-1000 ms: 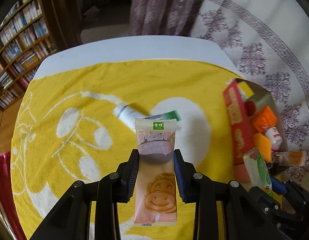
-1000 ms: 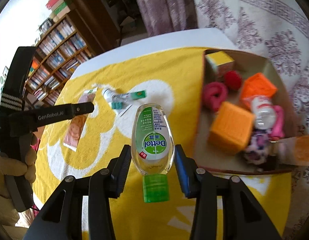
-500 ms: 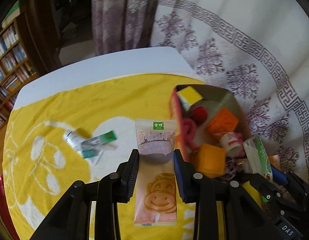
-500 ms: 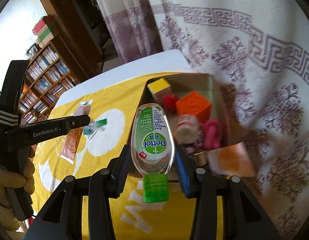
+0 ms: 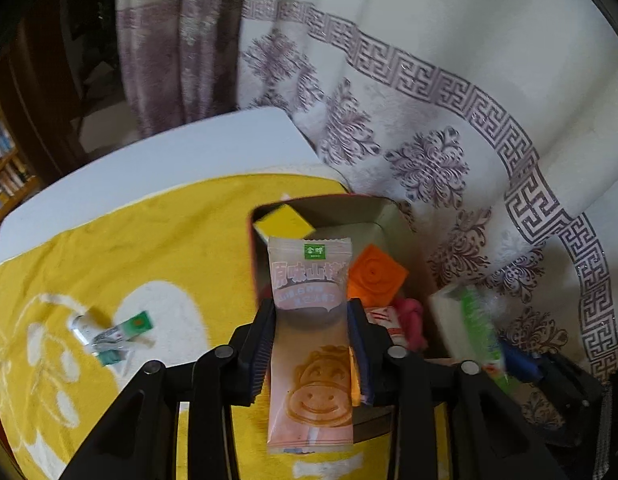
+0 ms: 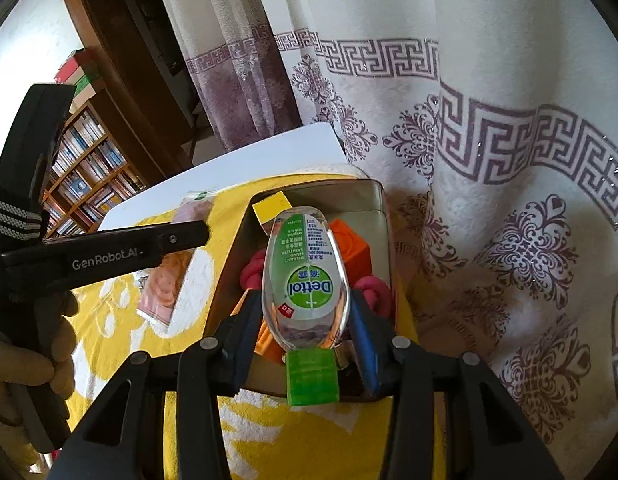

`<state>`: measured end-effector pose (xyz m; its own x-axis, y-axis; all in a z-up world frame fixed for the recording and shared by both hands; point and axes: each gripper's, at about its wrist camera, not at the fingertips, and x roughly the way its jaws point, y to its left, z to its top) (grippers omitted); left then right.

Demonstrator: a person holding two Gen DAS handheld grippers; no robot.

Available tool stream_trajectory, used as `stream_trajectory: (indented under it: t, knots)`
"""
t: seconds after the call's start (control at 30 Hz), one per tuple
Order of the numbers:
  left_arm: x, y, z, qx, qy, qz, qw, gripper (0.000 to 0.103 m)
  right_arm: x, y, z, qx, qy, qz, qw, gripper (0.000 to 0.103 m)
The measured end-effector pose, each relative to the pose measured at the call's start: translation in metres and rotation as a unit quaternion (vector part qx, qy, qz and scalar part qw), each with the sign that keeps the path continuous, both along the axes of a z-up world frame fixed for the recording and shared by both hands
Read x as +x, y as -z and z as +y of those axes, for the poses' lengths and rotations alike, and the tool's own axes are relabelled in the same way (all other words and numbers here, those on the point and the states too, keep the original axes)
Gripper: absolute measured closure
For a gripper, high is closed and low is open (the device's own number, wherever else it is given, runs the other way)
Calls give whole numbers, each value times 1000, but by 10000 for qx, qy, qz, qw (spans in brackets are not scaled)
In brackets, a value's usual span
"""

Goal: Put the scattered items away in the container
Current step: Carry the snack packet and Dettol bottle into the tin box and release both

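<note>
While both hands hang over the box, each one has a thing to drop in. The left gripper has the pink snack packet between its jaws, and those jaws are opening now; there looks to be a small gap beside the packet on the right side, so the pads seem to be letting go. The packet hangs over the near edge of the box. It looks light, thin and floppy, so I think it will flutter down and may land on the edge. Holding it across the middle, as here, keeps it from folding.

The right gripper has its jaws closed on the sanitizer bottle, cap toward the camera, right above the box. The bottle looks smooth and slippery, and heavier, with liquid inside. Its flat sides are the best place to squeeze.

The box sits on the yellow towel at the corner of the counter. Inside are an orange block, a yellow block and a pink toy. A small tube lies out on the towel, not yet put away.
</note>
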<state>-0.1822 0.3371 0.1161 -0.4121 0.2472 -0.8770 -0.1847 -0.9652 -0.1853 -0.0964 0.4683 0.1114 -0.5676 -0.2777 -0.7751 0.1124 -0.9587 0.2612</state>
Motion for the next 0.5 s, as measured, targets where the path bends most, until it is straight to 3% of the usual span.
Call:
stream_trajectory:
  t: [0.07,0.17,0.5]
  knots:
    - [-3,4,4,-7,7,-31,10000,41,-3,4,2,-73,21,-79,9999,50]
    - [-5,10,3,-32,-43,-137,9999,41,-4,7,6,-90,55,-83,9999,42]
    - [-4,21,-30,-10,-464,-333,9984,41,-5,12,3,-149,110,-155,9997,42]
